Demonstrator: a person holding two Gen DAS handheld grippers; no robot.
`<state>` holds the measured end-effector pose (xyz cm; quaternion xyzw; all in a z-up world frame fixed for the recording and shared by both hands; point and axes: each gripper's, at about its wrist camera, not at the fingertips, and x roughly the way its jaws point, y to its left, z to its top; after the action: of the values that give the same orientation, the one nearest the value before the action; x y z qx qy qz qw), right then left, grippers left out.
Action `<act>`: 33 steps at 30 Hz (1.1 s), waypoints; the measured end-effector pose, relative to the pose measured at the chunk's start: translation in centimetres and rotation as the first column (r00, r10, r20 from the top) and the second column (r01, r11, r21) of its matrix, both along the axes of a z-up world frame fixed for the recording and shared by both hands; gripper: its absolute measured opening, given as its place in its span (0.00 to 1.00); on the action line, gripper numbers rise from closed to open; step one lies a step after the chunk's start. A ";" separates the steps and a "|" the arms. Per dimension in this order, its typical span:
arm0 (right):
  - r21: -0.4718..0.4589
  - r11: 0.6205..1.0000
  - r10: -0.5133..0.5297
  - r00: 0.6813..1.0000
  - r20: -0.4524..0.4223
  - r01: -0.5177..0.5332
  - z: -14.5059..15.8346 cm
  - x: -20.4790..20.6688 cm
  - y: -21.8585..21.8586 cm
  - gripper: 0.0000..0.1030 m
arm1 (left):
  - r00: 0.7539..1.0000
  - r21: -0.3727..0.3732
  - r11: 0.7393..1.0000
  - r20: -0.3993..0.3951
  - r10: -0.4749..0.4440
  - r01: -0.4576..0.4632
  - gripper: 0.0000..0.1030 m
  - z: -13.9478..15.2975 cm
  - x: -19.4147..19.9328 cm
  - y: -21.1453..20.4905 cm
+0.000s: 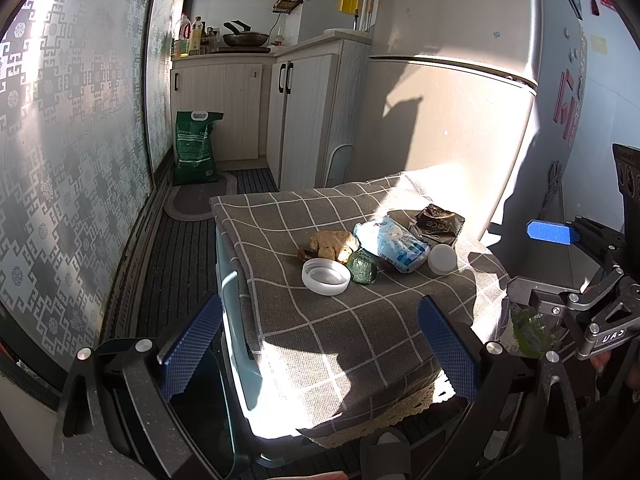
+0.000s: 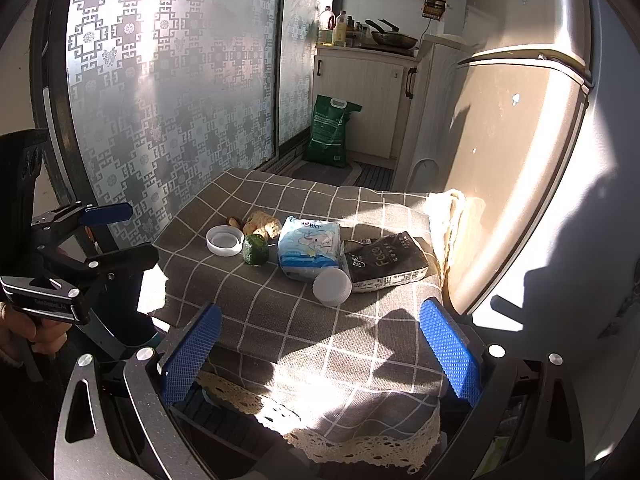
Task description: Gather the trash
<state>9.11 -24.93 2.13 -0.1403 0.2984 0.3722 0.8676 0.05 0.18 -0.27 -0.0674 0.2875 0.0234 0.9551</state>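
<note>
Both the left tool [image 1: 320,356] and right tool [image 2: 320,354] are hovering wide apart, gripping nothing, before the trash-strewn checked surface [image 2: 320,340].

Left gripper [image 1: 320,352], right gripper [image 2: 320,356]: agape (both empty).

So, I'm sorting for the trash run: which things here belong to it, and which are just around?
Likely trash, on the checked cloth:
white round lid
white ribbed cap
crumpled green ball
brown crumpled lump
blue-white tissue pack
black "Face" packet

Just around:
green sack
frying pan
grey fridge
</note>
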 end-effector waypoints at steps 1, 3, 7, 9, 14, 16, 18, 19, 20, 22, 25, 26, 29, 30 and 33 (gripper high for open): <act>-0.001 1.000 0.000 1.000 0.001 0.000 0.0 0.0 0.0 0.97 | 1.000 0.000 1.000 0.000 0.000 0.000 0.97 0.0 0.0 0.0; -0.002 1.000 0.001 1.000 0.002 -0.001 0.0 0.0 0.0 0.97 | 1.000 0.000 1.000 0.001 0.000 0.000 0.97 0.0 0.0 0.0; -0.001 1.000 0.001 1.000 0.002 -0.001 0.0 0.0 0.0 0.97 | 1.000 0.001 1.000 0.000 0.001 -0.001 0.97 0.0 0.0 0.0; -0.001 1.000 0.001 1.000 0.000 -0.001 0.0 0.0 0.0 0.97 | 1.000 0.001 1.000 0.000 0.001 -0.001 0.97 0.0 0.0 0.0; -0.001 1.000 0.000 1.000 0.003 0.000 -0.1 0.0 0.0 0.97 | 1.000 0.000 1.000 0.004 -0.001 0.001 0.97 0.1 -0.2 0.0; -0.004 1.000 0.001 1.000 0.002 -0.001 -0.1 0.0 0.0 0.97 | 1.000 0.001 1.000 0.003 -0.003 0.003 0.97 0.1 -0.2 -0.1; -0.007 1.000 0.001 1.000 0.003 -0.001 -0.2 0.0 0.1 0.97 | 1.000 0.004 1.000 0.003 -0.005 0.005 0.97 0.2 -0.2 -0.1; -0.007 1.000 0.001 1.000 0.004 -0.001 -0.2 0.0 0.1 0.97 | 1.000 0.003 1.000 0.003 -0.004 0.004 0.97 0.2 -0.2 -0.1; -0.007 1.000 0.001 1.000 0.005 -0.001 -0.2 0.0 0.0 0.98 | 1.000 0.003 1.000 0.003 -0.004 0.004 0.97 0.2 -0.2 -0.1; -0.005 1.000 0.000 1.000 0.003 0.000 -0.2 0.0 0.0 0.97 | 1.000 0.004 1.000 0.003 -0.004 0.004 0.97 0.2 -0.2 -0.1; -0.008 1.000 0.001 1.000 0.002 -0.001 -0.2 0.0 0.0 0.97 | 1.000 0.004 1.000 0.003 -0.004 0.004 0.97 0.2 -0.2 -0.1; -0.009 1.000 0.001 1.000 0.002 -0.001 -0.3 -0.1 0.2 0.97 | 1.000 0.003 1.000 0.003 -0.004 0.004 0.97 0.2 -0.2 -0.1; -0.007 1.000 0.002 1.000 0.003 -0.002 -0.3 0.0 0.1 0.97 | 1.000 0.004 1.000 0.003 -0.003 0.003 0.97 0.2 -0.2 -0.1; -0.009 1.000 0.002 1.000 0.004 -0.002 -0.3 -0.1 0.2 0.97 | 1.000 0.004 1.000 0.003 -0.004 0.004 0.97 0.2 -0.2 -0.1; -0.008 1.000 0.002 1.000 0.003 -0.002 -0.3 -0.1 0.2 0.97 | 1.000 0.005 1.000 0.003 -0.004 0.004 0.97 0.2 -0.2 -0.2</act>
<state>9.04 -24.76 1.83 -0.1447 0.2984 0.3716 0.8672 -0.18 0.03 -0.08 -0.0644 0.2861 0.0220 0.9558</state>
